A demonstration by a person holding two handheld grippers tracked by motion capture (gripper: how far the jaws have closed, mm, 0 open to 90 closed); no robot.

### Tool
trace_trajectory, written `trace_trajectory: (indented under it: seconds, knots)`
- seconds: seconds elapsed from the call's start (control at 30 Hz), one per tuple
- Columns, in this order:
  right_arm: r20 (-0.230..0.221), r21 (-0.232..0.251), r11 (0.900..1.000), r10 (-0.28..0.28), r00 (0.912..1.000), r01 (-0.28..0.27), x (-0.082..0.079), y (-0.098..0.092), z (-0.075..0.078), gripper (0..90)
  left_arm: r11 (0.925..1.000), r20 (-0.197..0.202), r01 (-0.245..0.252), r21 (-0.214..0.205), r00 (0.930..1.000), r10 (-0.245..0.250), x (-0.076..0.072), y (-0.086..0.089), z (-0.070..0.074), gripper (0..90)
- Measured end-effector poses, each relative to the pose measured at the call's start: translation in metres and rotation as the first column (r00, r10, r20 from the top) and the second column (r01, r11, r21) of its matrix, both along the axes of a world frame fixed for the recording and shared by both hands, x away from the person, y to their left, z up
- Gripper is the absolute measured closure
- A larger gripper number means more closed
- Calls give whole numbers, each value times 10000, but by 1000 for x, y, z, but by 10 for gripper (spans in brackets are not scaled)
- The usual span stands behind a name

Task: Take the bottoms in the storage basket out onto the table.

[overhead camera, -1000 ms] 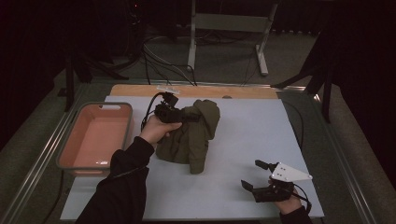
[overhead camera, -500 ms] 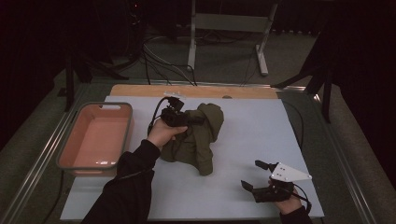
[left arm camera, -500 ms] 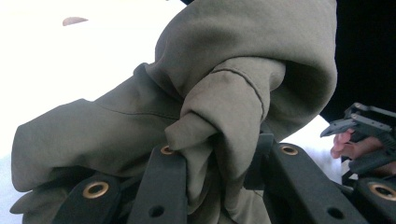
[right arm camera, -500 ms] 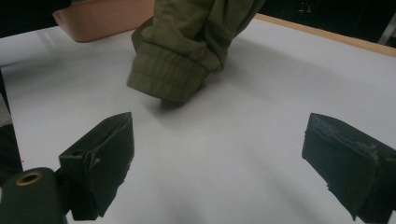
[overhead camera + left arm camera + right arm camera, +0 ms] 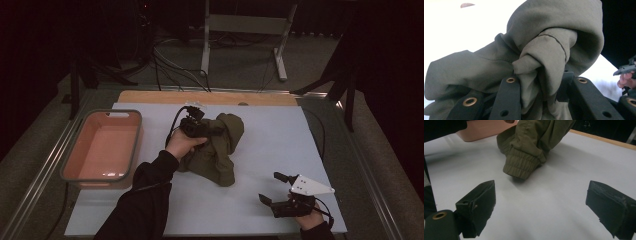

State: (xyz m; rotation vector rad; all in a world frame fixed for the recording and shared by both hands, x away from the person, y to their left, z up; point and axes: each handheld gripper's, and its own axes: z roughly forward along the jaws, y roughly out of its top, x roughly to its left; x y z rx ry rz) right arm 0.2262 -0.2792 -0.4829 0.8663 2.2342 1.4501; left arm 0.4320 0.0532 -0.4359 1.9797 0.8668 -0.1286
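Observation:
An olive-green garment lies bunched in the middle of the white table top. My left gripper holds a fold of it near the top of the heap. In the left gripper view the bunched cloth sits pinched between the two black jaws of the left gripper, which have just been opening a little. My right gripper rests near the front right of the table, open, nothing between its jaws. In the right gripper view the garment's ribbed cuff lies beyond the wide-apart pads of the right gripper.
A salmon-pink tub stands on the table's left side, its corner also in the right gripper view. A wooden strip runs along the far edge. Metal table rails, cables and a stand lie beyond.
My left hand has shifted right and slightly down with the garment, which has slid right and settled lower on the table. The right gripper has stayed put.

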Motion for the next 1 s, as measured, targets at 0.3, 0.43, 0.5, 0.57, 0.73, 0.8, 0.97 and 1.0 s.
trace_trajectory:
  seconds: [0.3,0.43,0.5,0.57,0.73,0.8,0.97,1.0]
  knots:
    - [-34,-42,10000,-7,10000,7,1,0,-1,97,9974,196,-284,662,9994,271,7,-9,-4,601]
    - [-82,-69,10000,7,10000,-8,1,0,-2,97,9952,258,-521,833,9984,501,6,-10,-3,491]
    - [-70,-77,10000,5,10000,-5,1,0,-2,97,9945,307,-610,852,9978,586,5,-11,-2,470]
    - [-68,-65,10000,3,10000,-4,1,0,-2,97,9930,434,-673,968,9970,633,3,-11,1,422]
    - [-62,-64,10000,-5,10000,4,1,0,-2,97,9912,639,-709,1116,9959,641,-2,-13,9,273]
    - [-44,-84,10000,-5,10000,4,1,0,-2,97,9912,647,-647,1156,9962,575,-3,-14,11,266]
    - [-48,-76,10000,-9,10000,8,1,0,-2,97,9892,747,-725,1271,9952,633,-6,-14,14,198]
    - [-42,-83,10000,4,10000,-4,1,0,-2,97,9882,757,-805,1304,9946,710,-6,-14,15,161]
